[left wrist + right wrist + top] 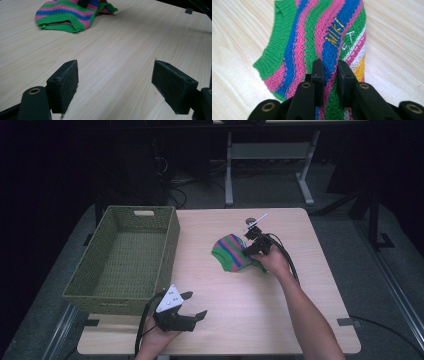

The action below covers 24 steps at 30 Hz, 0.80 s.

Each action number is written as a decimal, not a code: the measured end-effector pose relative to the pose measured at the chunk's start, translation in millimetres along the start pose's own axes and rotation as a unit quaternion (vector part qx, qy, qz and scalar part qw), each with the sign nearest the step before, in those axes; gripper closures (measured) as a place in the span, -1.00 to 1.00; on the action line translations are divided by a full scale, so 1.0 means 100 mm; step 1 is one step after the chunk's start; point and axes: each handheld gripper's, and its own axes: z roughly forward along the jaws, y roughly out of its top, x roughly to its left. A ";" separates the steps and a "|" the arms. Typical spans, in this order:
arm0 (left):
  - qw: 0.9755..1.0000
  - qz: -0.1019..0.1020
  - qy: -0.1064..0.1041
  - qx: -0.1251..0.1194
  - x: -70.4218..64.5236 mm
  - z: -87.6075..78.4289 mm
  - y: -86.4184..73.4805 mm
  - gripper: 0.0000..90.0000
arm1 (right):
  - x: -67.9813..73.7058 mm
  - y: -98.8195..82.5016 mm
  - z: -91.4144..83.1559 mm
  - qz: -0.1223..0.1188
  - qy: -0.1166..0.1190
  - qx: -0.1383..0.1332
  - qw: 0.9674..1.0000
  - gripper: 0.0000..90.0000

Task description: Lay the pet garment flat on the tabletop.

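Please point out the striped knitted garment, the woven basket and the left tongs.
striped knitted garment (299,47), right gripper view, pink stripe.
woven basket (171,251), high view, right wall.
left tongs (115,87), left gripper view, midway between open fingertips.

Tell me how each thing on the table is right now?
striped knit garment: lying crumpled on the table, a fold pinched.
right gripper: shut on the fabric.
left gripper: open, holding nothing.
green woven basket: upright, nothing inside.

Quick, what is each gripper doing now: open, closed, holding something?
Left gripper: open, holding nothing, above the bare table.
Right gripper: closed on a fold of the striped knitted garment.
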 end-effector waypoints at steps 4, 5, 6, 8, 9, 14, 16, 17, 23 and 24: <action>1.000 0.000 -0.001 0.001 -0.01 0.00 0.00 -0.53 | -0.02 -0.01 -0.08 0.002 0.005 -0.005 1.000 0.73; 1.000 -0.001 -0.002 0.001 -0.01 0.00 0.00 -0.53 | -0.02 -0.01 -0.10 0.003 0.006 -0.008 1.000 0.73; 1.000 -0.004 -0.003 -0.001 -0.01 0.00 0.00 -0.53 | -0.01 -0.01 -0.13 0.003 0.007 -0.012 1.000 0.73; 1.000 0.003 -0.006 -0.001 0.00 0.00 0.00 -0.53 | 0.00 0.00 -0.18 0.001 0.008 -0.018 1.000 0.73; 1.000 0.001 -0.008 -0.002 -0.01 0.00 0.00 -0.53 | 0.00 0.00 -0.21 0.000 0.008 -0.018 1.000 0.73; 1.000 0.001 -0.009 -0.002 -0.02 0.00 0.00 -0.53 | 0.02 0.01 -0.32 -0.004 0.018 -0.031 0.999 0.73; 1.000 0.001 -0.008 -0.002 -0.01 0.00 0.00 -0.53 | 0.01 0.00 -0.36 -0.002 0.021 -0.036 0.999 0.73; 1.000 0.000 -0.009 -0.002 -0.01 0.00 -0.01 -0.53 | 0.01 0.00 -0.37 -0.001 0.023 -0.037 0.999 0.73; 1.000 0.001 -0.009 -0.001 -0.01 0.01 0.00 -0.53 | 0.03 -0.02 -0.50 -0.005 0.030 -0.046 0.998 0.73; 1.000 0.002 -0.010 -0.002 -0.01 0.00 0.00 -0.54 | 0.03 -0.02 -0.52 -0.005 0.033 -0.049 0.998 0.73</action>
